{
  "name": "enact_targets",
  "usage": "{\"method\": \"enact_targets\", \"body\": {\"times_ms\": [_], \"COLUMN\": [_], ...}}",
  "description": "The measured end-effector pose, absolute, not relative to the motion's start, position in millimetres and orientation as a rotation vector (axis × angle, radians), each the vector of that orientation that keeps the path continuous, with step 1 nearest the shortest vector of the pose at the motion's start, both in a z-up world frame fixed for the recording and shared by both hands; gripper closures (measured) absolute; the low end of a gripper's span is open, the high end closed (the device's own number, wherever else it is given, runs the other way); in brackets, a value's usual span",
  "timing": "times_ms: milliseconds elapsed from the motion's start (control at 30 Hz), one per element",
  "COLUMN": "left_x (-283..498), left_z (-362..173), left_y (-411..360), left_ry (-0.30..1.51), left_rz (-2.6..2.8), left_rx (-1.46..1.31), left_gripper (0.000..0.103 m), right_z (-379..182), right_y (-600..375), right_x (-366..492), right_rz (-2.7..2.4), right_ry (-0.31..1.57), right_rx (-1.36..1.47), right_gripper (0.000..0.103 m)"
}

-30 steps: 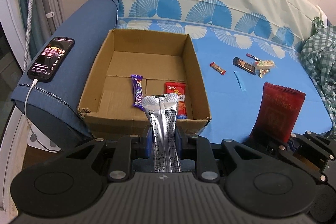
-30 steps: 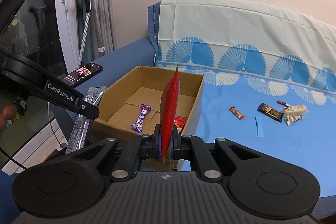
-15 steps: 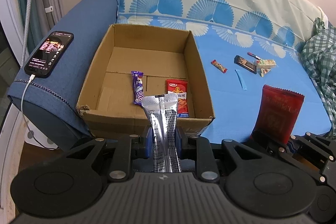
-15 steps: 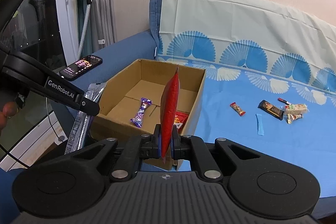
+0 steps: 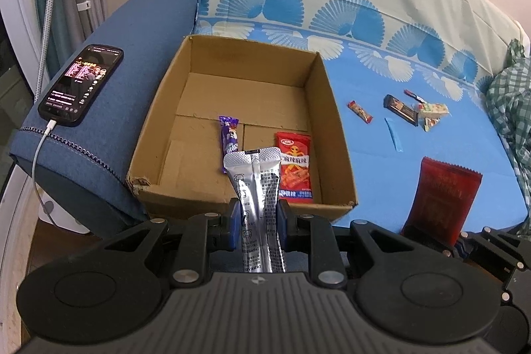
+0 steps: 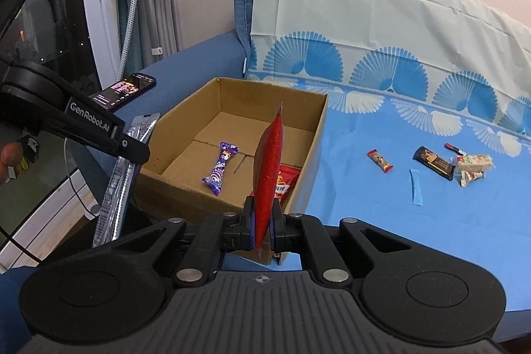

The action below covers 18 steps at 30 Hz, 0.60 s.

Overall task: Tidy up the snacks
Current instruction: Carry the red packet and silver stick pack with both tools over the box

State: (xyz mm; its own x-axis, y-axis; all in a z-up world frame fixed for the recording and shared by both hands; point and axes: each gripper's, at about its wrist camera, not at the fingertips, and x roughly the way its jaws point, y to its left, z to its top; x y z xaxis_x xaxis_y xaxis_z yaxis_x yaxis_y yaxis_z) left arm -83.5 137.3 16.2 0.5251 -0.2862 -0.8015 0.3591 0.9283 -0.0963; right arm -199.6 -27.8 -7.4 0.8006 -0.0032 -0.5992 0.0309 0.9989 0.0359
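An open cardboard box (image 5: pixel 335 135) (image 6: pixel 315 138) stands on the blue sofa cover. In it lie a purple candy bar (image 5: pixel 229 141) (image 6: pixel 220 168) and a red chip packet (image 5: pixel 294 170) (image 6: pixel 286 183). My left gripper (image 5: pixel 257 221) is shut on a silver foil pouch (image 5: pixel 255 188) (image 6: pixel 126 175) just in front of the box's near wall. My right gripper (image 6: pixel 262 229) is shut on a dark red snack bag (image 6: pixel 267 175) (image 5: pixel 444 198), held edge-on at the box's near right corner.
Several small snacks lie on the cover to the right: a small red bar (image 5: pixel 360 111), a dark bar (image 5: pixel 400 108), a white nougat packet (image 5: pixel 433 110), a blue strip (image 5: pixel 393 135). A charging phone (image 5: pixel 83 83) lies on the blue armrest. A checkered cloth (image 5: pixel 511 108) lies at far right.
Both grippers, each with its packet, have moved closer to the box and a little higher, so more of its floor shows. The snacks have not moved.
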Motion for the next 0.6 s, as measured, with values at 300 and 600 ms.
{"method": "enact_targets", "body": {"times_ms": [300, 600], "left_x": [-41, 14], "left_z": [22, 22], "left_y": [140, 139], "left_ry": [0.927, 0.924], "left_rz": [-0.359, -0.325], "left_rx": [0.047, 0.019], "left_gripper": [0.079, 0.078], "right_z": [-12, -18], "right_y": [-30, -31], "right_x": [-168, -119], "right_rz": [-0.010, 0.020], "right_ry": [0.684, 0.715], "right_rx": [0.052, 0.070], "right_gripper": [0.095, 0.095]}}
